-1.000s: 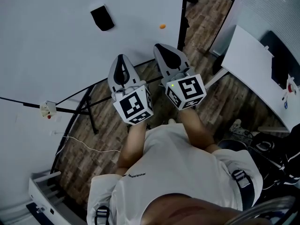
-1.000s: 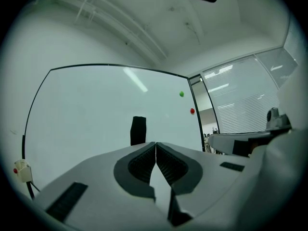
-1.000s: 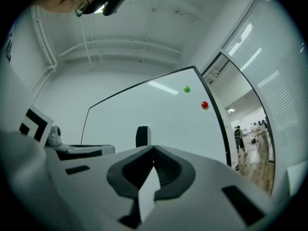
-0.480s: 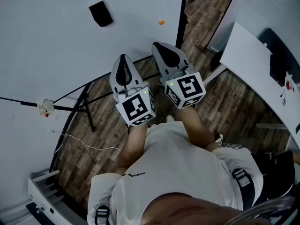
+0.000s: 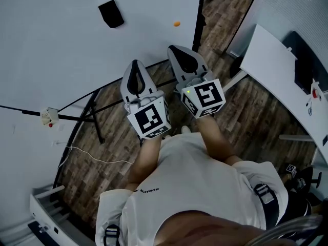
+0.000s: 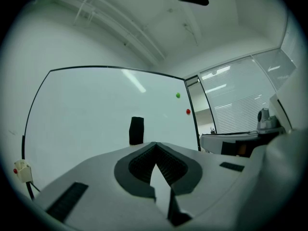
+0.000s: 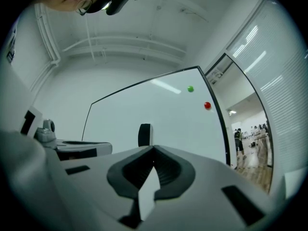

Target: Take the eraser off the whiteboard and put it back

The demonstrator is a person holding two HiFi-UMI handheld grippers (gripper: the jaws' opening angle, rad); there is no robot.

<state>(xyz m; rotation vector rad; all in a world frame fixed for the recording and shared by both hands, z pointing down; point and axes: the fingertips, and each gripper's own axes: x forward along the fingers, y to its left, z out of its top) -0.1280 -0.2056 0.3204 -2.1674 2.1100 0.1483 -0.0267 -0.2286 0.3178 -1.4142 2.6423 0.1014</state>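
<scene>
The left gripper (image 5: 134, 66) and right gripper (image 5: 178, 53), both clenched on nothing, face the whiteboard (image 5: 56, 50). The black eraser (image 5: 111, 14) clings there, at eleven o'clock and well apart. The jaws should spread first, then close squarely across its sides.

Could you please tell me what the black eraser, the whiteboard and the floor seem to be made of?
Small black rectangular eraser: matt, perhaps felt or foam; too small to tell. White whiteboard: smooth glossy coated panel, mirroring ceiling lights. Brown plank floor: wood or wood-look laminate, grain visible.
</scene>
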